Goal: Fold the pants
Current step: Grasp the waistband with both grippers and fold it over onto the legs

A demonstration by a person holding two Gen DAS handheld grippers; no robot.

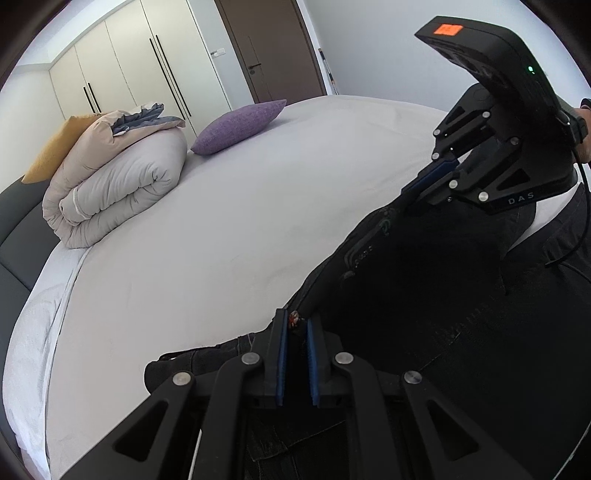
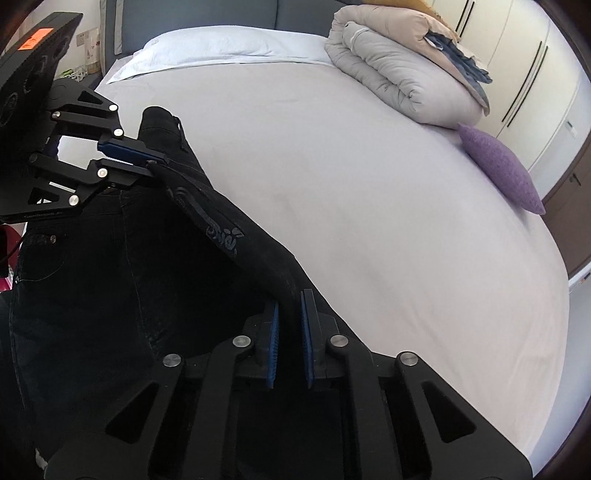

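Observation:
Black jeans (image 1: 424, 295) with an embroidered waistband hang over the near edge of the white bed (image 1: 221, 221). My left gripper (image 1: 295, 325) is shut on the waistband at one end. My right gripper (image 2: 290, 306) is shut on the waistband at the other end. The waistband (image 2: 221, 229) stretches taut between the two. The right gripper also shows in the left wrist view (image 1: 417, 192), and the left gripper shows in the right wrist view (image 2: 155, 162). The jeans (image 2: 92, 277) fall below, their legs hidden.
A rolled beige and grey duvet (image 1: 118, 184) and a purple cushion (image 1: 240, 125) lie at the far side of the bed. A white pillow (image 2: 221, 48) lies by the grey headboard (image 2: 199, 14). Wardrobes (image 1: 129, 66) and a brown door (image 1: 273, 48) stand behind.

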